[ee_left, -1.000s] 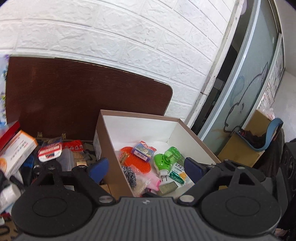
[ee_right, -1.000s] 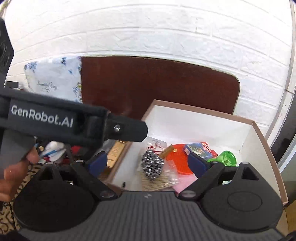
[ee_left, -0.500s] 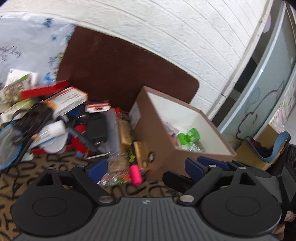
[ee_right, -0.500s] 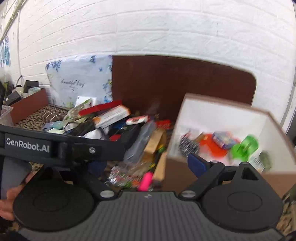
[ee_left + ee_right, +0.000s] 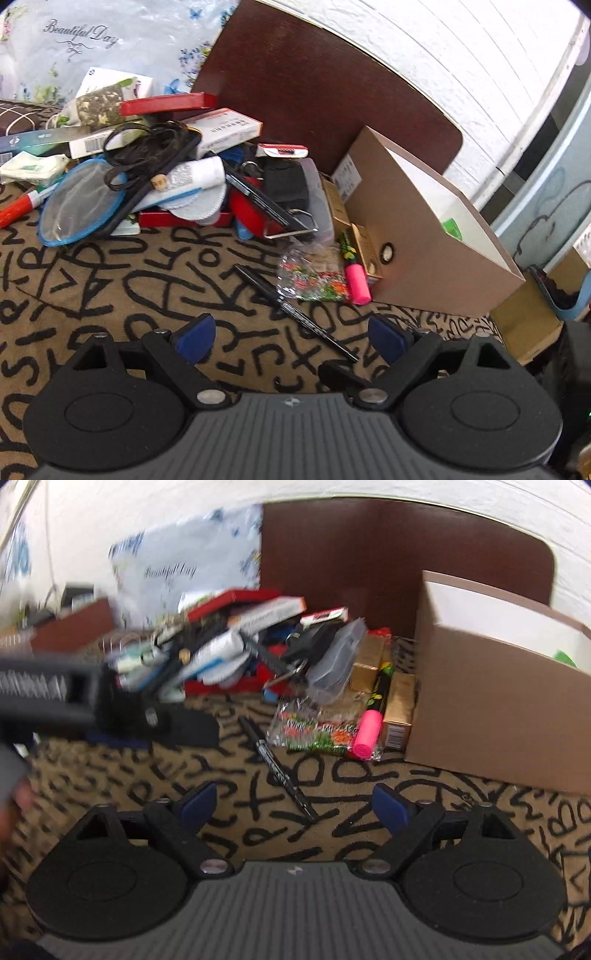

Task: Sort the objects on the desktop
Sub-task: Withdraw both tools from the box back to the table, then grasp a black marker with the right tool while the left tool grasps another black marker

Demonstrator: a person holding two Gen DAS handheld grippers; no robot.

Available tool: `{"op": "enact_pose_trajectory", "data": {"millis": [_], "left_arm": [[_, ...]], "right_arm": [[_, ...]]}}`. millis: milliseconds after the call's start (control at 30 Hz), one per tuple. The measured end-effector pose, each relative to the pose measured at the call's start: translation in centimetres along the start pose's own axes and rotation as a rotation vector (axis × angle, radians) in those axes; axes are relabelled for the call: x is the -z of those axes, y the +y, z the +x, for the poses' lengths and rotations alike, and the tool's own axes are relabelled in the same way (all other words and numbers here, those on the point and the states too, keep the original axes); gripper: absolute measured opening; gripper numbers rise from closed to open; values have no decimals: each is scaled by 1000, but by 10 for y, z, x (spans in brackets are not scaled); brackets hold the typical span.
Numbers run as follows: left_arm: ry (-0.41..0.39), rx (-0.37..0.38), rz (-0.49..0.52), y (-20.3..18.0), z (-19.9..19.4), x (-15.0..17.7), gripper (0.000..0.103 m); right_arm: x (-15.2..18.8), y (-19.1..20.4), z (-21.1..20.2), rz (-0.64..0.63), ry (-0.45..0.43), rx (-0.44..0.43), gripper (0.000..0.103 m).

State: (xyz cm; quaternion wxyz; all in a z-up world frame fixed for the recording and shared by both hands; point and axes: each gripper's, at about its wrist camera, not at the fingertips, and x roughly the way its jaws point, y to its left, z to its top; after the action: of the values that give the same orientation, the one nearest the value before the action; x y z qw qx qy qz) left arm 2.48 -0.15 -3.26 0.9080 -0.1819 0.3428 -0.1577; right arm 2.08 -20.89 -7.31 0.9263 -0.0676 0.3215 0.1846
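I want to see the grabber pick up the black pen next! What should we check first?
1. Left gripper open and holding nothing: ok.
2. Right gripper open and holding nothing: ok.
3. Black pen lies alone on the lettered cloth, nothing on top of it: ok.
4. Pen sits apart from the candy bag and pink highlighter: ok, though close.
5. Cardboard box has its top open for dropping things in: ok.
6. Room left inside the box: cannot tell, only a bit of something green shows.
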Motion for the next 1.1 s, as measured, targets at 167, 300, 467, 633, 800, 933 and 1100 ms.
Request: {"op": "enact_pose_trajectory", "data": {"millis": [167,300,467,633,800,933,1100], "left_arm": [[-4,-10,-22,6,4,-4,92],[-21,-5,-46,8,11,-15,92],[-77,-32,-100,10,31,-41,83],[-90,-93,-219,17,59,-65,63],[-68,-132,-299,25,84,-81,55],[-62,-138,-318,22,97,-88,55],[-56,-177,-332,25,106,-93,27]], "right_arm": [[-4,5,19,-60,6,-7,68],[-6,4,30,-38,36,-23,44],[2,8,26,-57,50,-47,24],[7,14,23,-77,42,-64,23],[7,10,25,-57,44,-77,23],[8,9,26,-61,38,-86,23],[9,8,26,-58,28,-91,24]]}}
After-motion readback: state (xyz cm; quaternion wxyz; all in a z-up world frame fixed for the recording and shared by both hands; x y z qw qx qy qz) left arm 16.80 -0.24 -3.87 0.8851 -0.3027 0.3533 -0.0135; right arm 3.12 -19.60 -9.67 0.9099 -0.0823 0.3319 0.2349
